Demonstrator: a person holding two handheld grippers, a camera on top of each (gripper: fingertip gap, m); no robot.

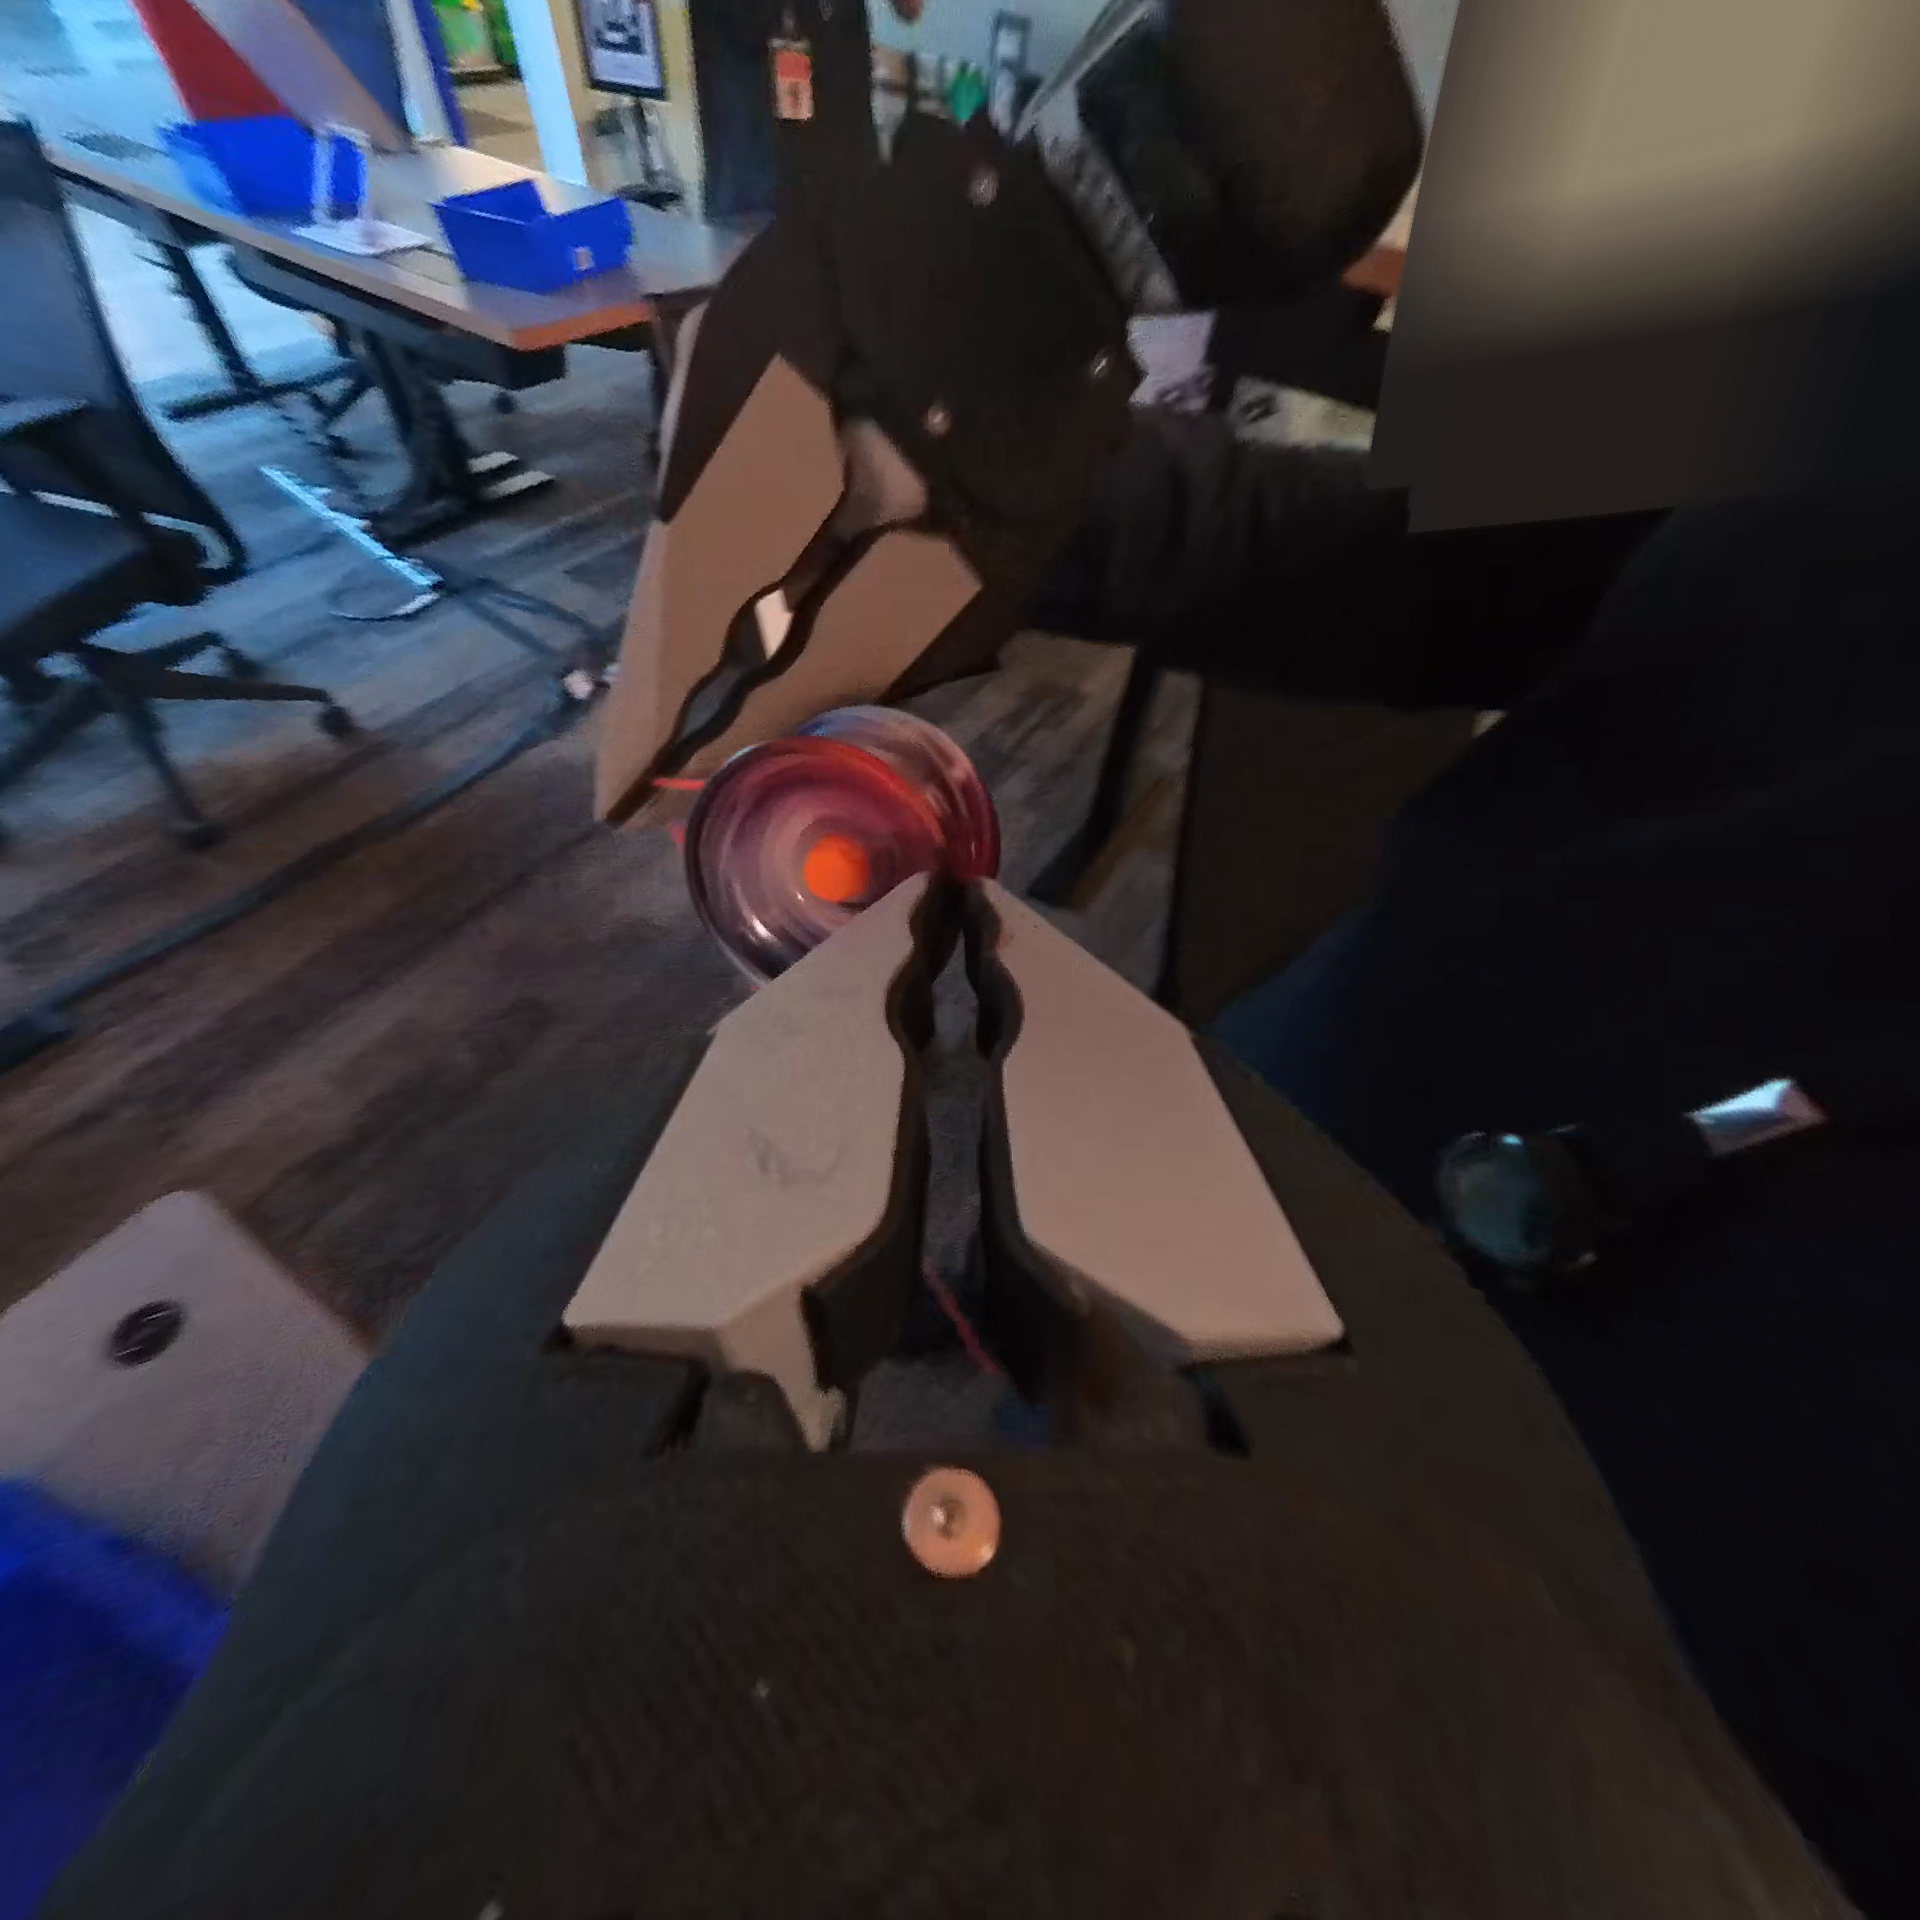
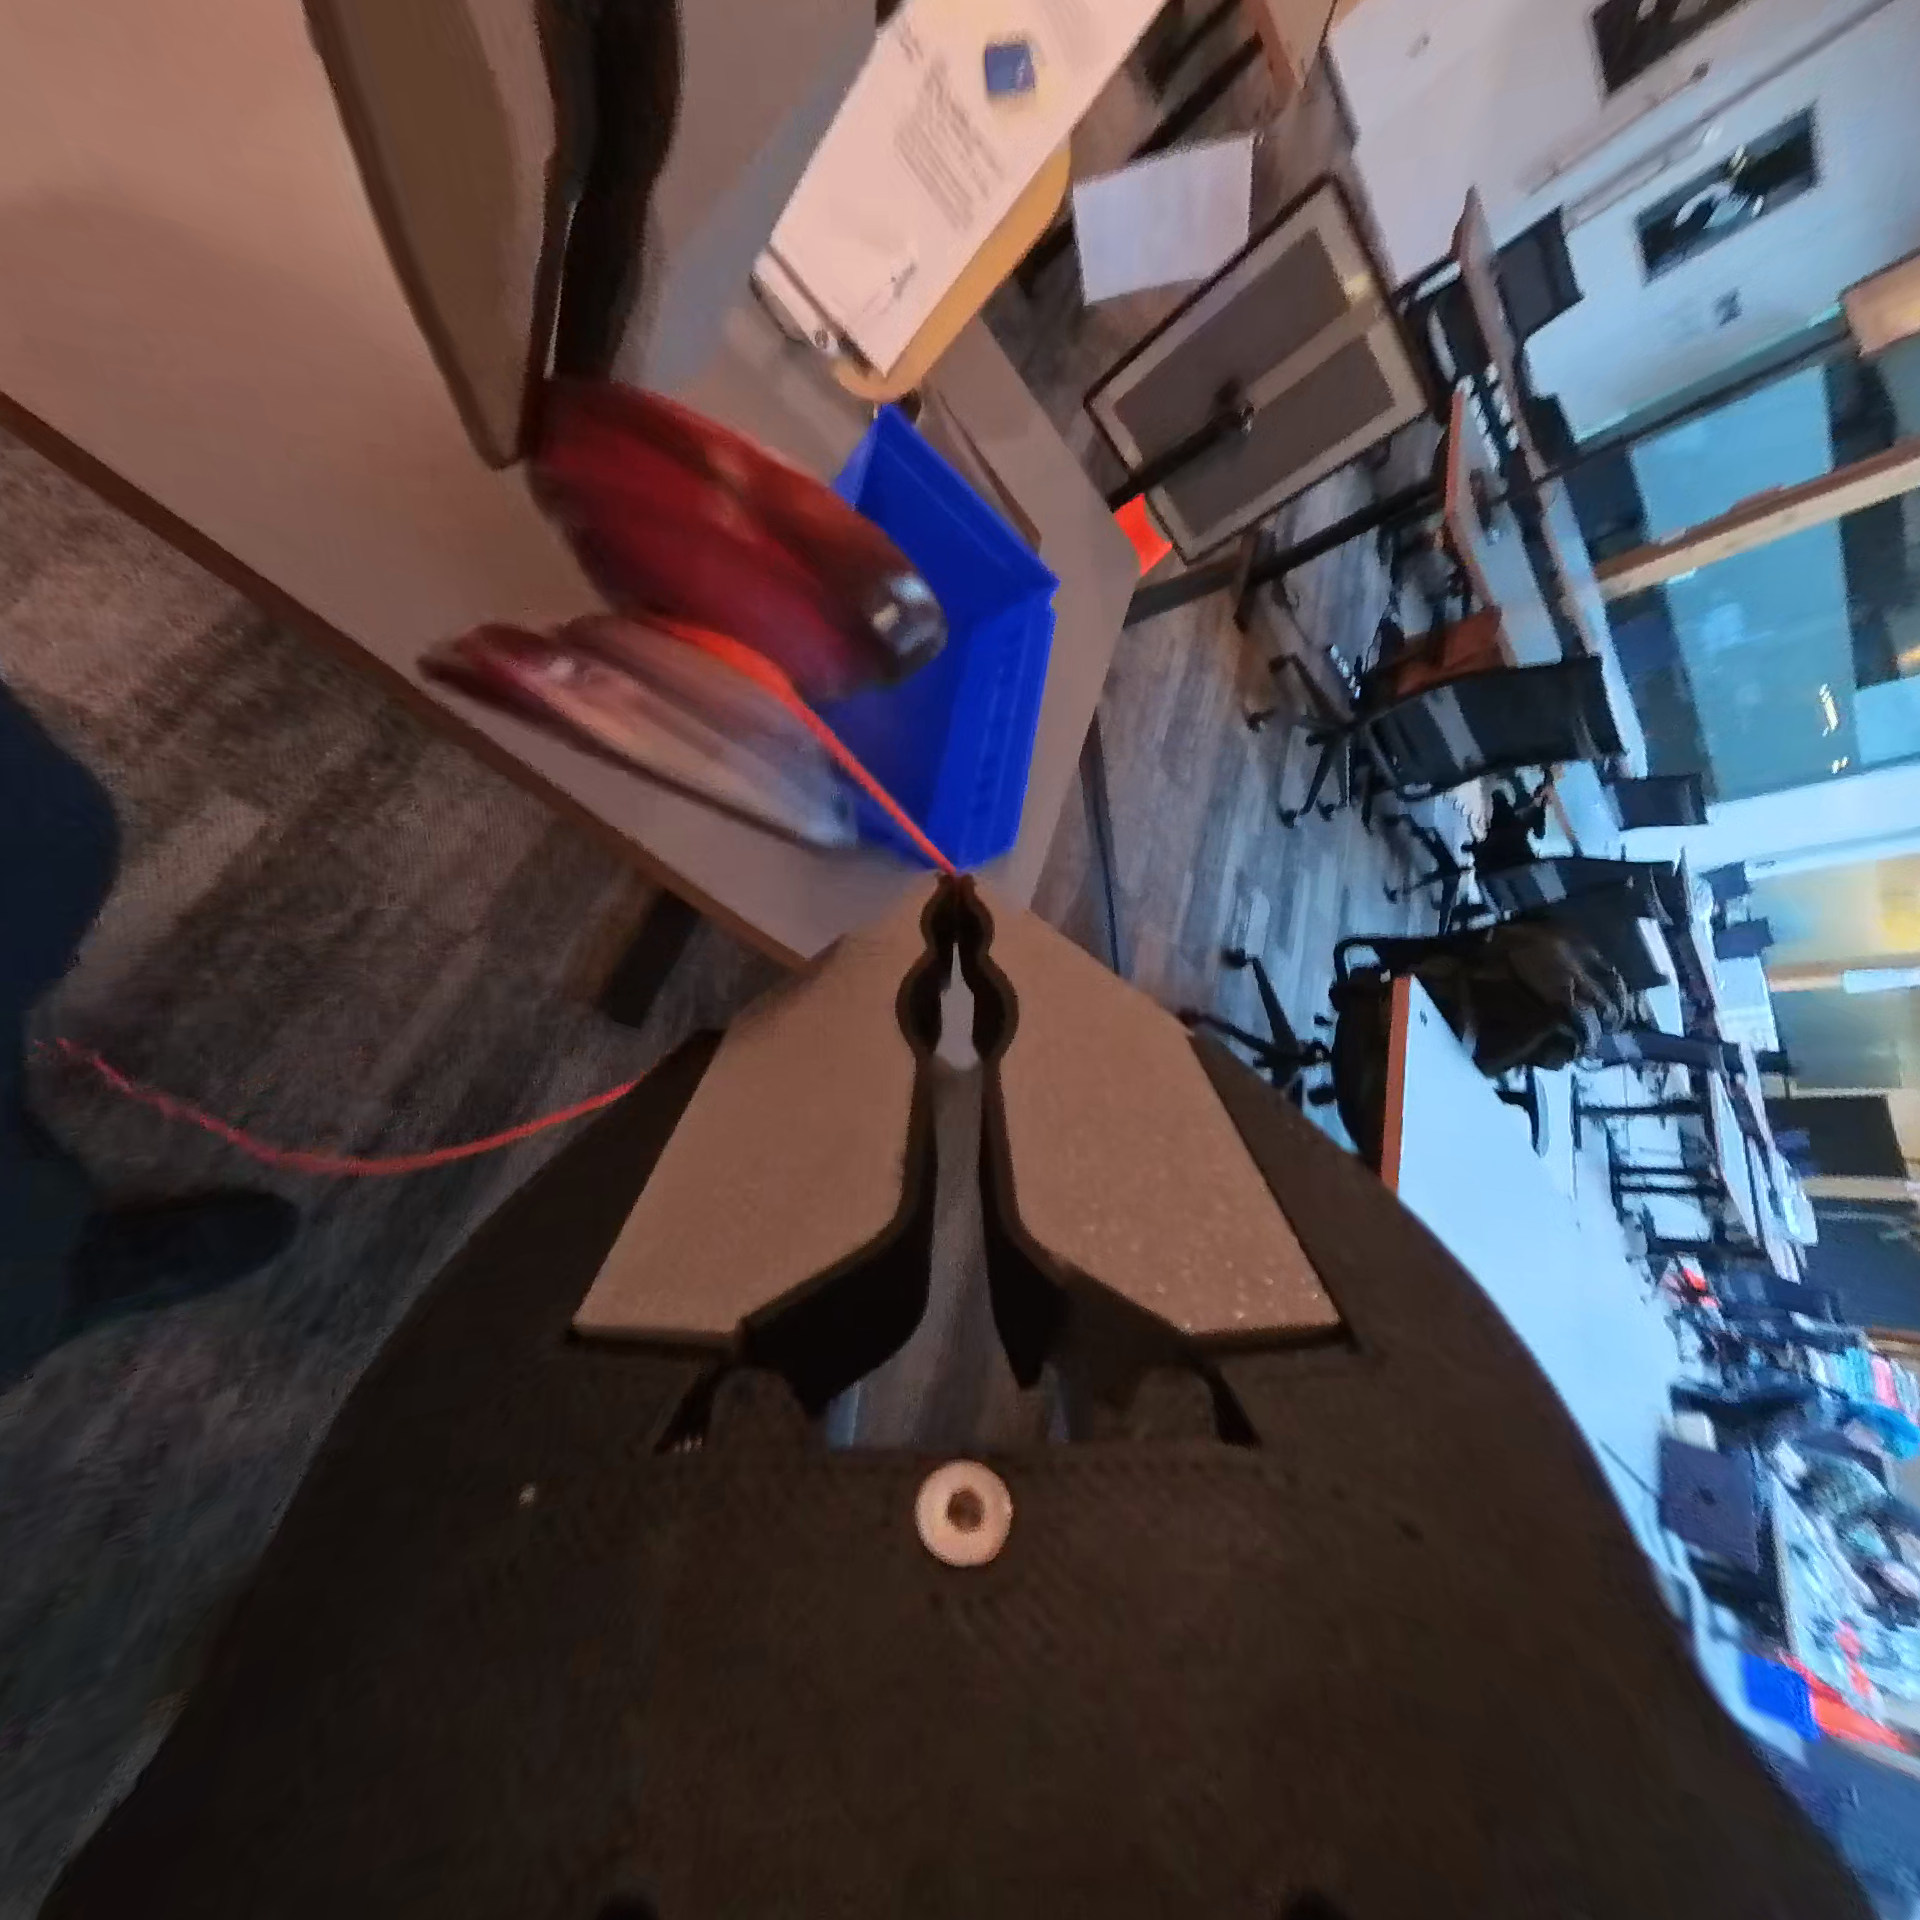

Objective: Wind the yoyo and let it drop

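The yoyo (image 1: 842, 842) is translucent red-purple with an orange hub and hangs in the air over the floor. My left gripper (image 1: 951, 896) is shut, its tips pinching the yoyo's lower right rim. The right wrist view shows the yoyo (image 2: 717, 582) edge-on as two halves, with the left gripper's finger (image 2: 447, 229) at its upper end. My right gripper (image 2: 951, 883) is shut on the red string (image 2: 873, 790), which runs taut into the yoyo's groove. In the left wrist view the right gripper (image 1: 629, 805) sits just left of the yoyo. A slack length of string (image 2: 312, 1153) trails below.
A table (image 2: 208, 312) with a blue bin (image 2: 966, 675) and a clipboard with paper (image 2: 935, 156) lies close behind the yoyo. Another table (image 1: 416, 281) with blue bins (image 1: 530, 234) and office chairs (image 1: 94, 582) stand farther off. A person's dark sleeve (image 1: 1247, 540) is at the right. The gap from one gripper's tips to the other's is roughly 9 cm.
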